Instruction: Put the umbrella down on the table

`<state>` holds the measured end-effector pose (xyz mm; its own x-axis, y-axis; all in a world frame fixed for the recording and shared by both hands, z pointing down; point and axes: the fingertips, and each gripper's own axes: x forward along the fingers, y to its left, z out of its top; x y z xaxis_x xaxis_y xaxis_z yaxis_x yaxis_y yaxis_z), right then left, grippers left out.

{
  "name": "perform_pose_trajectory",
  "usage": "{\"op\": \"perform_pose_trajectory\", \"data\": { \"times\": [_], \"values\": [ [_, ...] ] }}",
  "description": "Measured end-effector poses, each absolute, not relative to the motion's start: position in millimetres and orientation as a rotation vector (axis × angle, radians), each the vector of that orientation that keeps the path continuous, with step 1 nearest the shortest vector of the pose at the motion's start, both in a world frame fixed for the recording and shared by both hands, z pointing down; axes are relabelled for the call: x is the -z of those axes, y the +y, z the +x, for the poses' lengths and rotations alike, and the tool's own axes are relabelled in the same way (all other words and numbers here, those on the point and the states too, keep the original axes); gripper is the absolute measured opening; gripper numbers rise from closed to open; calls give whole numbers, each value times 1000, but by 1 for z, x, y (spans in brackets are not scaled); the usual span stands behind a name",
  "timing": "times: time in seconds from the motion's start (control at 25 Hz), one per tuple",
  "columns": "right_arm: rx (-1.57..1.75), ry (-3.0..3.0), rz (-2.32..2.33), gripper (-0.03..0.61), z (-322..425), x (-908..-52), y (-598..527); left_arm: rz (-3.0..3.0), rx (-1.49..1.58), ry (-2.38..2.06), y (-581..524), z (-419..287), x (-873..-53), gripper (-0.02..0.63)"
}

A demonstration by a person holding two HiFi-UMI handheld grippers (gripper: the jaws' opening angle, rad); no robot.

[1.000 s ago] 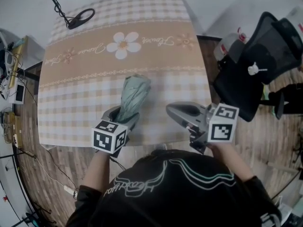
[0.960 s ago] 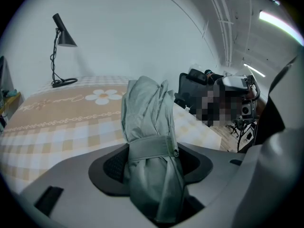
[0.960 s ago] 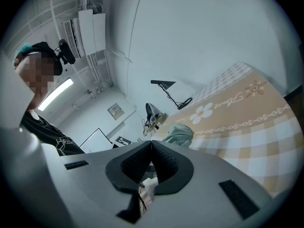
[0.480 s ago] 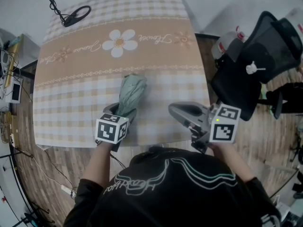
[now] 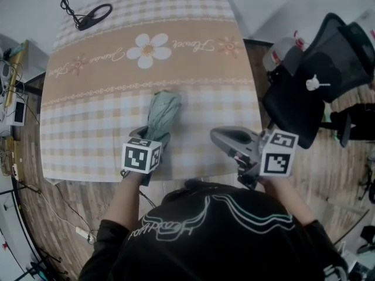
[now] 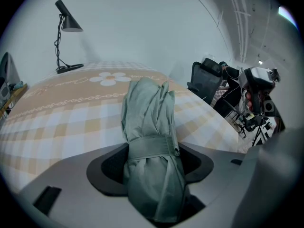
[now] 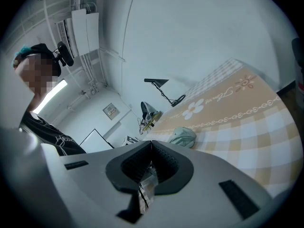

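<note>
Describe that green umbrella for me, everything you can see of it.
The umbrella is a folded compact one in pale sage-green fabric. Its creased canopy is bundled tight by a matching strap around the middle. It appears to lie lengthwise on the checked table, near the front edge, pointing away from the person. Its near end sits between the jaws of the left gripper, which are opening, with dark gaps on both sides of the fabric. No handle is visible.
</note>
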<state>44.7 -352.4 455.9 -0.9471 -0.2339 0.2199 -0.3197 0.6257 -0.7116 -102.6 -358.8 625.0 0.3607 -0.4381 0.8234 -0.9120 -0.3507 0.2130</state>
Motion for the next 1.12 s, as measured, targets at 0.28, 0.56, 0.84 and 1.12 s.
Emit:
{"op": "perform_pose_trajectory", "data": {
  "times": [0.28,0.56,0.84,1.12],
  "values": [
    [-1210,-2743,417,12,35,-457,-342,1928,-899,-1183,-358,-102,-627,291],
    [-1187,-2761,378,12,36,-453,-337,1922,-840,-1216,-360,-105,-620,328],
    [-1170,-2787,346,12,27,-443,-339,1950,-575,-1248,-351,-114,-579,330],
    [-1212,-2808,293,12,13,-430,-333,1977,-206,-1210,-327,-123,-510,320]
  ]
}}
